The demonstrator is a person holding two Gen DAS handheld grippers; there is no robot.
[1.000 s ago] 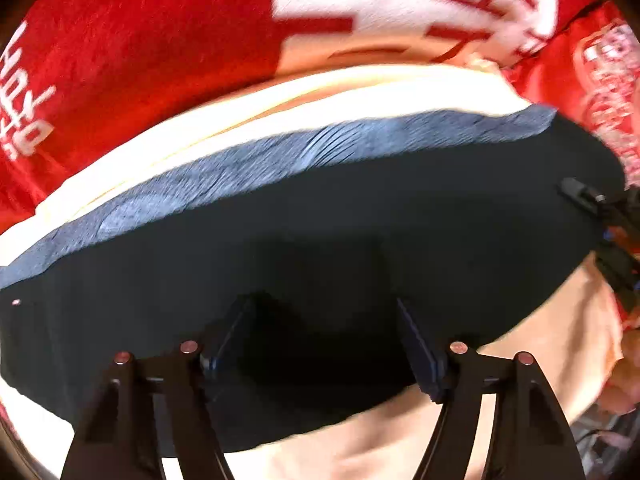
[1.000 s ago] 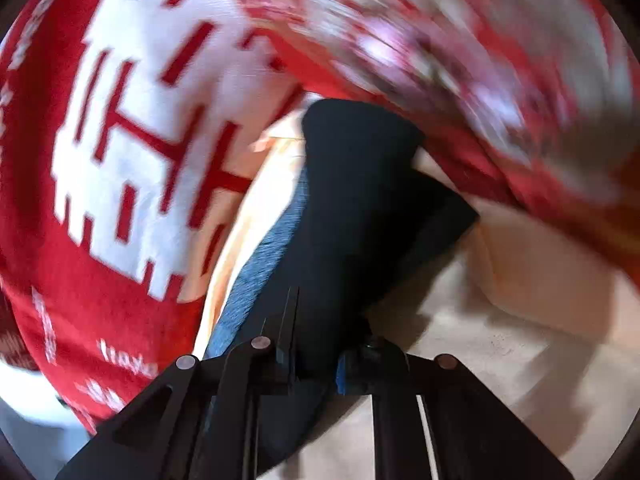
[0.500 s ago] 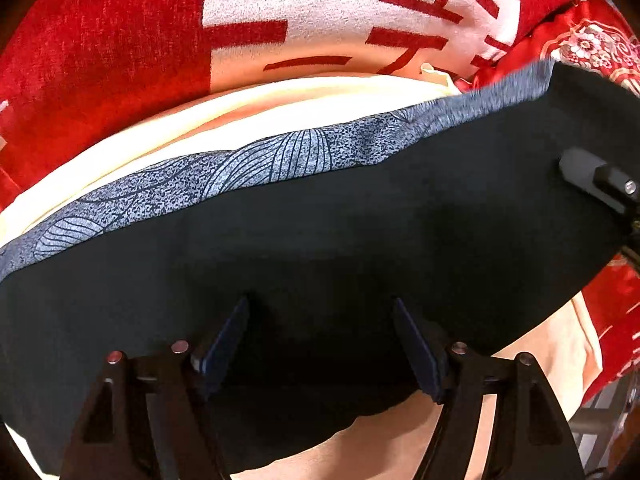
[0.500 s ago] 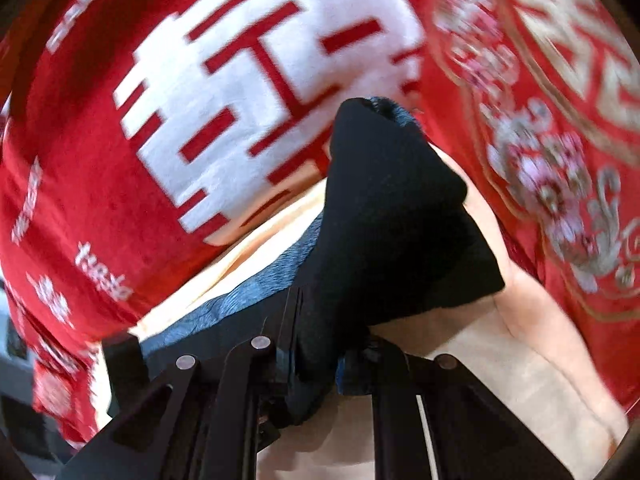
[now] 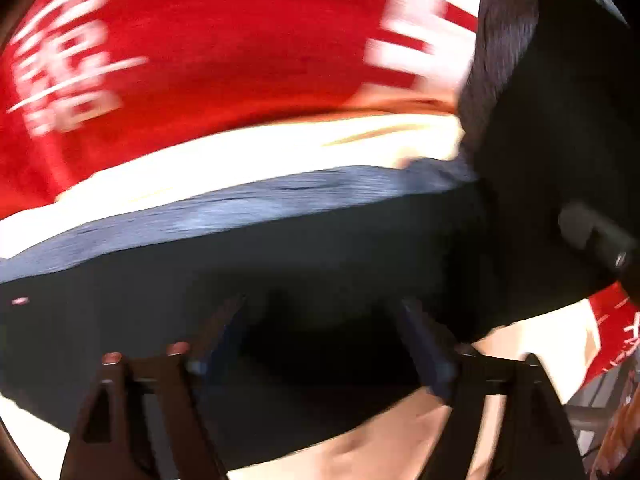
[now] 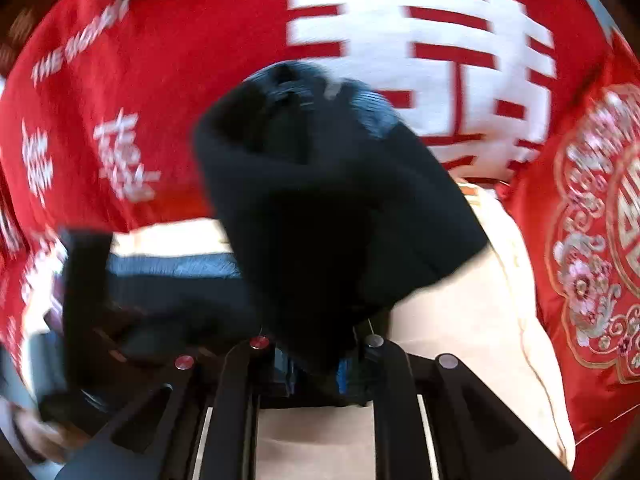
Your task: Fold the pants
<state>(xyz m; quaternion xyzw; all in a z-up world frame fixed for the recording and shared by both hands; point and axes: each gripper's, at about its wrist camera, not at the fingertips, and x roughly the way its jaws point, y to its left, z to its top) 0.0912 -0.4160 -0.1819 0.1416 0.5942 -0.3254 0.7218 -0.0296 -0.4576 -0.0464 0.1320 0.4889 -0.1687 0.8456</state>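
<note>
Since a second ago our right gripper (image 6: 316, 364) has swung its pinched end of the black pants (image 6: 332, 216) up and over toward 12 o'clock, still clamped tight. Our left gripper (image 5: 324, 336) is opening wide, the pants under its jaws, pads not pressing. They lie on the cream sheet (image 5: 256, 152) over the red bedspread (image 5: 224, 40).

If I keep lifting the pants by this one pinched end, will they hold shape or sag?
Likely sag: the pants droop in folds above the right gripper. Probably light, since a small pinch carries them. The rest may drag on the cream sheet.
</note>
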